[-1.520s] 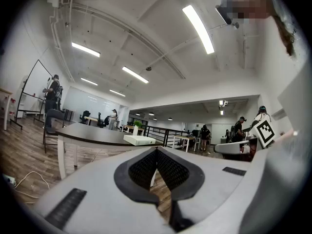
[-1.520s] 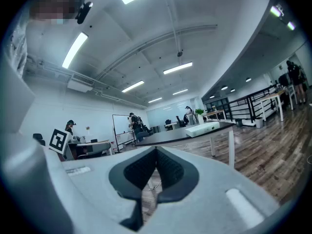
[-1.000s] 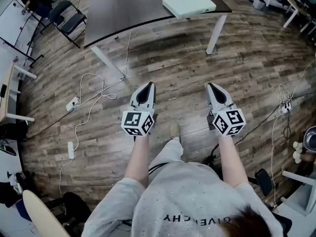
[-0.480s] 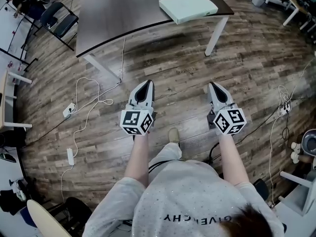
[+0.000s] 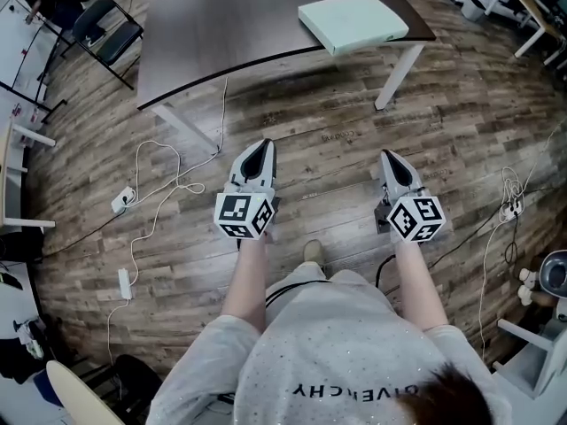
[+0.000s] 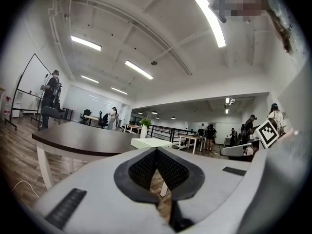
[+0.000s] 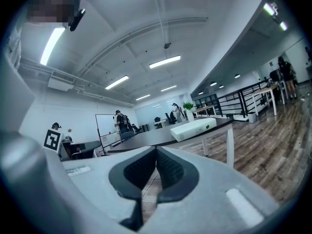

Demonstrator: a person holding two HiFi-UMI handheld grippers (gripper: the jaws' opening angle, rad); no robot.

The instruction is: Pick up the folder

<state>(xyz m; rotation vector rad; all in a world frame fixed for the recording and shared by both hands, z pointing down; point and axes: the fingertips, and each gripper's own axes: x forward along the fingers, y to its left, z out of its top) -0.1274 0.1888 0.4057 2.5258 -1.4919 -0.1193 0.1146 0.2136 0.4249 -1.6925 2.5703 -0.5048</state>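
The folder [image 5: 353, 22] is a pale green, flat, thick rectangle lying on the right end of a dark table [image 5: 221, 25], far ahead of both grippers. My left gripper [image 5: 260, 149] and right gripper [image 5: 391, 158] are held side by side over the wood floor, pointing at the table, both shut with nothing in them. In the left gripper view the folder [image 6: 151, 143] shows just beyond the closed left gripper [image 6: 156, 150]. The right gripper view shows the folder [image 7: 192, 128] up and to the right of the shut right gripper [image 7: 156, 148].
A white table leg [image 5: 397, 73] stands below the folder's end. White cables [image 5: 168, 175] and power strips [image 5: 124, 282] lie on the floor at left, with more cables [image 5: 512, 204] at right. A black chair [image 5: 111, 29] stands far left. People stand in the background [image 6: 51, 89].
The table and folder have come closer and lower in the head view as the person walked forward. Both grippers kept their side-by-side pose and stayed shut.
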